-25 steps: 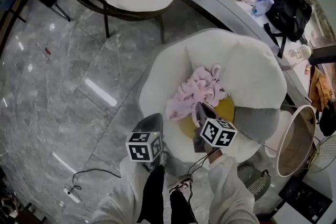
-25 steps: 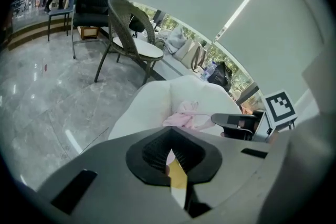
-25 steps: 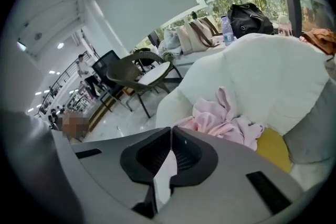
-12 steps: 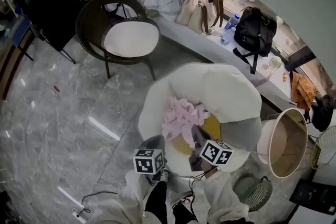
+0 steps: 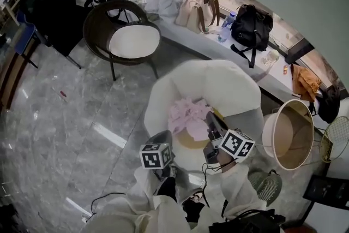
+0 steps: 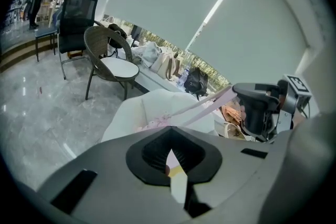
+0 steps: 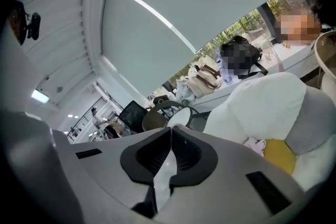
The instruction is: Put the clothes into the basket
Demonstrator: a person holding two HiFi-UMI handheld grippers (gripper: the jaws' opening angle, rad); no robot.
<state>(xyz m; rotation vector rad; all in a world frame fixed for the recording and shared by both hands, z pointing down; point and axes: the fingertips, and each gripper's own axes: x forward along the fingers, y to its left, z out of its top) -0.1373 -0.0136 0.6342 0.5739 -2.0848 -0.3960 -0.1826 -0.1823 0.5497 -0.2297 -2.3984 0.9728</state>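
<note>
Raised higher above the white armchair (image 5: pixel 218 82) at frame centre, left gripper (image 6: pixel 170 132) is closed empty while right gripper (image 5: pixel 211 120) clamps the pink garment (image 5: pixel 185 114).

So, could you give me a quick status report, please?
Left gripper jaws together, no clear catch. Right gripper shut on pink garment, strip taut off armchair. Basket beside armchair, no obstruction seen.

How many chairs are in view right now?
3. The white armchair in the middle, with the pink clothes on it; the wicker chair beyond it to the left; the black office chair at far left. More may be out of frame.
</note>
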